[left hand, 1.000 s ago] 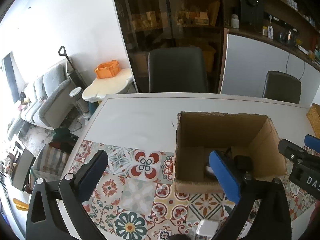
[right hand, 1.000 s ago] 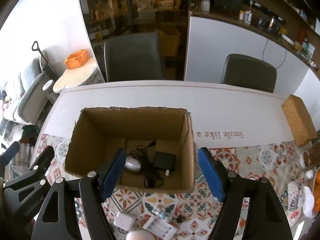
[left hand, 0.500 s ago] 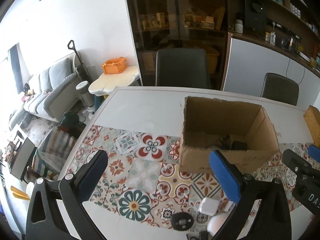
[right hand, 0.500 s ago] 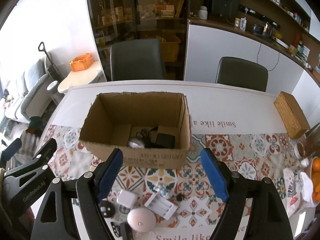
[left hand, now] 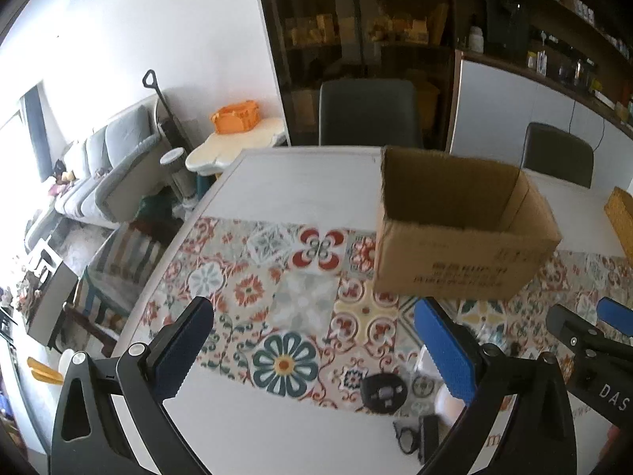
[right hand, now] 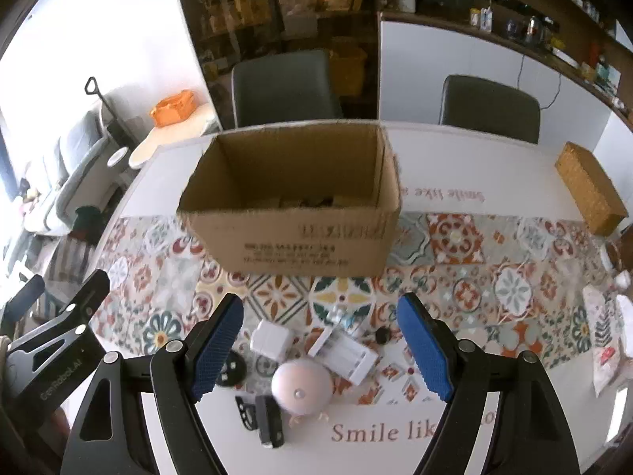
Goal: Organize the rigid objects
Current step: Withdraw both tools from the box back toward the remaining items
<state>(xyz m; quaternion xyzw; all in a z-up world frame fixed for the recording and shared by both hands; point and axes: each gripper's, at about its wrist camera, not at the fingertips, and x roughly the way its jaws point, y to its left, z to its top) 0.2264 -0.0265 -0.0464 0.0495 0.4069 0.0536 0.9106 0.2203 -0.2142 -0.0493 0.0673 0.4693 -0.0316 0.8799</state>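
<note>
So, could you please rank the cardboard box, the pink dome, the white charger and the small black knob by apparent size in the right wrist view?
1. Cardboard box, largest by far.
2. Pink dome and white charger: alike, and the dome is nearer the camera, so I won't rank them.
3. Small black knob, smallest.

The box [right hand: 300, 213] was plain brown with dark print. The bench [right hand: 467, 158] was white, its cloth [right hand: 455, 245] patterned in red, orange and teal tiles. Each hand-held gripper had blue pads [right hand: 215, 342] on black arms.
</note>
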